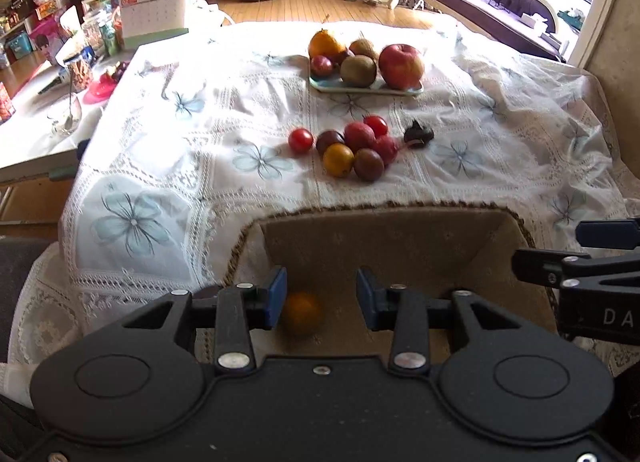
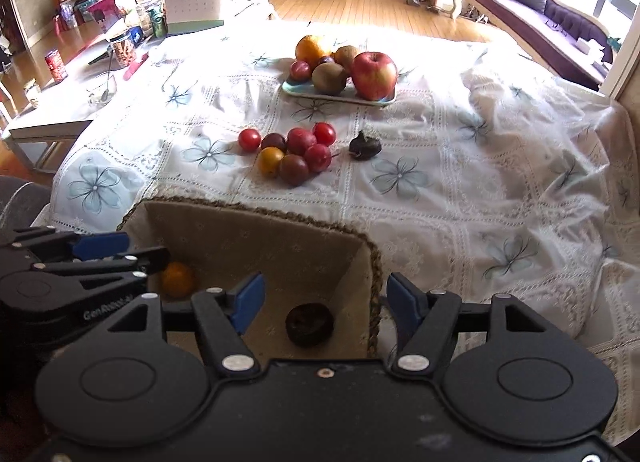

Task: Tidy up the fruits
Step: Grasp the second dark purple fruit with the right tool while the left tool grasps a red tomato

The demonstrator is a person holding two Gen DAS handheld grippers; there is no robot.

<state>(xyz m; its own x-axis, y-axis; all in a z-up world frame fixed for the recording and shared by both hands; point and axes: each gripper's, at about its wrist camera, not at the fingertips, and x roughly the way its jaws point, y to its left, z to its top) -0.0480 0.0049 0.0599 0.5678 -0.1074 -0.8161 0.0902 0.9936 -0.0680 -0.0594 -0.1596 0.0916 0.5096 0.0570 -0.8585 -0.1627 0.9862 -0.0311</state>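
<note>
White lace cloth with pale blue flowers (image 2: 460, 166) covers the desk, the largest thing in both views. At its near edge sits a tan fabric basket (image 1: 384, 246) with a braided rim, open at the top. Farther back, a pale tray (image 2: 304, 91) carries a red apple (image 2: 374, 75), an orange (image 2: 311, 48), two kiwis and a small plum. Between tray and basket lies a loose cluster of small fruits (image 1: 352, 146): red, dark purple and one yellow-orange, touching each other, with one red tomato (image 1: 300, 140) just to their left and a dark wrinkled fruit (image 1: 418, 134) just to their right.

The left claw (image 1: 321, 298) hangs over the basket's left part, its blue pads apart, clamping nothing. A small orange fruit (image 1: 301, 317) lies on the basket floor below and between the pads, close to the left one; it looks blurred.

The right claw (image 2: 325, 302) hangs over the basket's right corner, pads wide apart and empty. A dark round fruit (image 2: 309, 324) rests on the basket floor between them, slightly left of centre, touching neither.
</note>
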